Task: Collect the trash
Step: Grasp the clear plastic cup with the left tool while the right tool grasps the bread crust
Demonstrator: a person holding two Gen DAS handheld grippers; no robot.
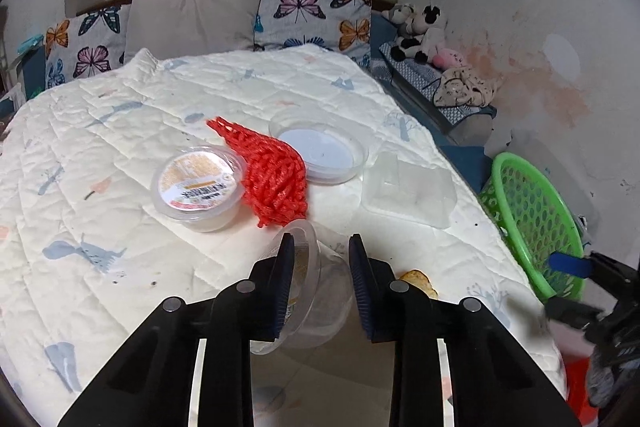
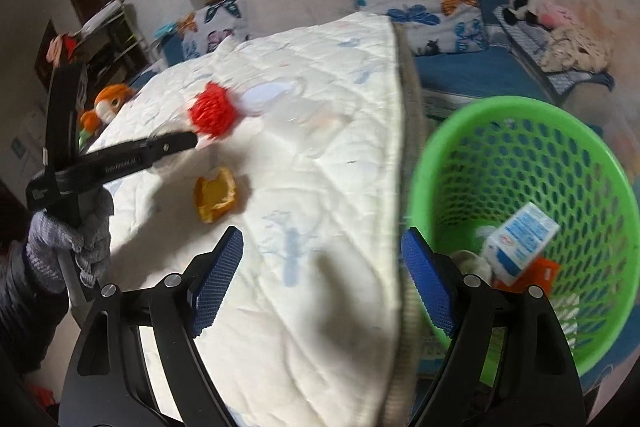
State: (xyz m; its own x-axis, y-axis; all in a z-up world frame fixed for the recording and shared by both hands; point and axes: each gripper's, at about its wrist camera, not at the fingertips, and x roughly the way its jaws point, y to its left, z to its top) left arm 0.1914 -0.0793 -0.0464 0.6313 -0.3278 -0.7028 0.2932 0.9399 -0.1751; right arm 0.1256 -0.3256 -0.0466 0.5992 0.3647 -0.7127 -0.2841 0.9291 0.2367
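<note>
Your left hand-held gripper (image 1: 320, 279) was closed on a clear plastic cup (image 1: 308, 291) tipped on its side at the near edge of the bed (image 1: 120, 131), its ribbed dark pads pressing the thin, translucent wall from both sides. Beyond it on the quilted white bedspread lay a round lidded tub (image 1: 198, 187) with a printed label, a crumpled red mesh net (image 1: 272, 175), a shallow clear lid (image 1: 320, 155) and a flat, transparent rectangular tray (image 1: 408, 191). A curled piece of orange peel (image 2: 215, 197) rested just beside the cup. Your right hand-held gripper (image 2: 322, 283) hung with its jaws spread wide and nothing between them, its blue textured pads straddling the bed's corner, tilted toward the green perforated plastic basket (image 2: 568, 155) standing on the floor beside the bed. Inside the basket lay a small blue-and-white carton (image 2: 520, 243), an orange wrapper (image 2: 540, 273) and some crumpled white material. In the right wrist view, your gloved left hand (image 2: 72, 243) gripped the gripper's handle, reaching over the bed.
</note>
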